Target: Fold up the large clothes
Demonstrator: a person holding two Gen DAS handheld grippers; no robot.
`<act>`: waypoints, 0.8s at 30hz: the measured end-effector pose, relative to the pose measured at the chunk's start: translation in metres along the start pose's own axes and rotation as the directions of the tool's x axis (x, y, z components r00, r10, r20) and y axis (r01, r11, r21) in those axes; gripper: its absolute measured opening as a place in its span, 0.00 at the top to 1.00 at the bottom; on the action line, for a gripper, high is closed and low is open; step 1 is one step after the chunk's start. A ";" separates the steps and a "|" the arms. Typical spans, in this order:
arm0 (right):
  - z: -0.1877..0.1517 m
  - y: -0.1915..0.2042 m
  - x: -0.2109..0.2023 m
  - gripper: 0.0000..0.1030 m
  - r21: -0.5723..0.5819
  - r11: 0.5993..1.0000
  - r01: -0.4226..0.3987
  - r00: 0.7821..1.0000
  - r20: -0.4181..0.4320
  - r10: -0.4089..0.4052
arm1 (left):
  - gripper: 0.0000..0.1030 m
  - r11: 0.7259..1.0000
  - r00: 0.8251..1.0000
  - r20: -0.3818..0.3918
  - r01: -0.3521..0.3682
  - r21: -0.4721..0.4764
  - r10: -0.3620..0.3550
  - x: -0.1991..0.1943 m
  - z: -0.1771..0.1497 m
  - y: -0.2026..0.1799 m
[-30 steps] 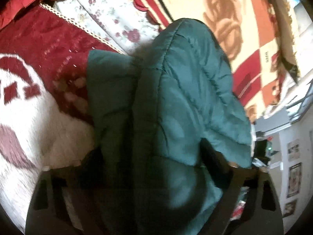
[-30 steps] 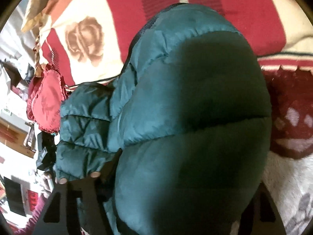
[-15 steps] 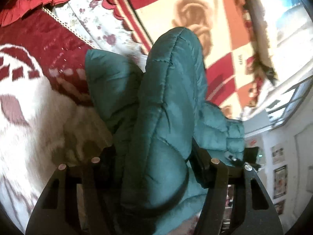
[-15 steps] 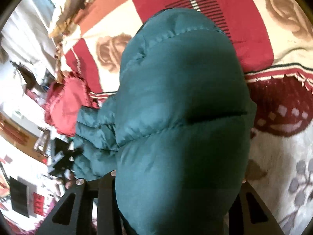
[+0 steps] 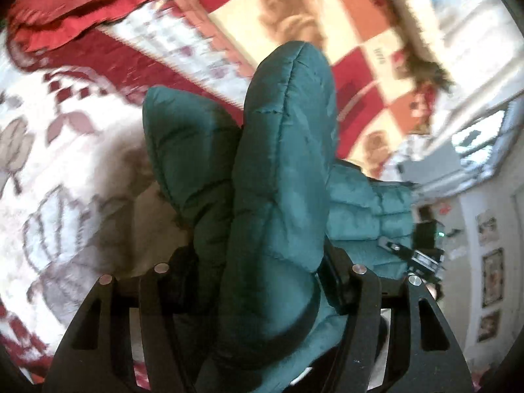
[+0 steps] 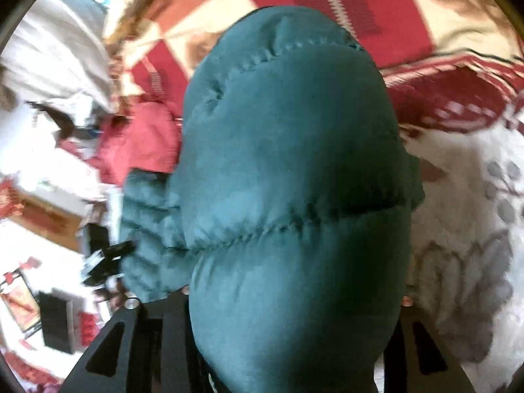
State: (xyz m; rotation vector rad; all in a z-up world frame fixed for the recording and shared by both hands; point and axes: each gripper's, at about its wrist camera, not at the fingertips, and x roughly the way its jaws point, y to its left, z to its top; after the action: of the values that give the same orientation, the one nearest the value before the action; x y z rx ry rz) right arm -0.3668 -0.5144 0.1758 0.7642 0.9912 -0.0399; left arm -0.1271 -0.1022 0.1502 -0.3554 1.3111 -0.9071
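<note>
teal quilted puffer jacket (image 5: 281, 196) is bunched and lifted above the bed, over the white leaf-patterned part of the red blanket (image 5: 65, 170), a red and cream checked rose blanket (image 5: 357, 75) beyond it. left gripper (image 5: 258, 281): jaws partway open, both pads pressed on a thick fold of jacket. right gripper (image 6: 294, 308): jaws opening, a padded bulge of jacket (image 6: 288, 170) filling the gap and hiding the pads; the far grip looks held.
</note>
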 end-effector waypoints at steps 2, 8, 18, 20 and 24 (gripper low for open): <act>-0.005 -0.019 0.015 0.26 0.024 0.990 0.142 0.990 0.011 -0.142 | 0.36 0.997 0.998 -0.006 -0.061 -0.057 0.061 0.012 -0.004 0.017; -0.012 -0.006 -0.002 0.20 -0.033 0.963 0.267 0.961 0.076 -0.264 | 0.26 0.984 0.988 -0.005 -0.157 -0.089 0.157 0.009 -0.013 0.032; -0.029 0.049 -0.036 0.20 -0.133 0.948 0.289 0.941 0.222 -0.256 | 0.26 0.921 0.921 0.214 -0.361 0.146 0.327 -0.027 -0.026 -0.051; -0.031 0.059 -0.007 0.27 -0.180 0.933 0.312 0.939 0.204 -0.275 | 0.26 0.895 0.894 0.242 -0.418 0.154 0.376 -0.008 -0.029 -0.057; -0.029 0.067 0.040 0.32 -0.248 0.877 0.411 0.905 0.227 -0.360 | 0.26 0.842 0.844 0.238 -0.521 0.144 0.481 0.031 -0.027 -0.050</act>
State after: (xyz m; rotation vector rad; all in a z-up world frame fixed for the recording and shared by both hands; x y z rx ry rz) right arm -0.3409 -0.4348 0.1739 0.2758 0.9427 -0.2990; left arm -0.1707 -0.1490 0.1568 0.0694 1.0450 -0.5323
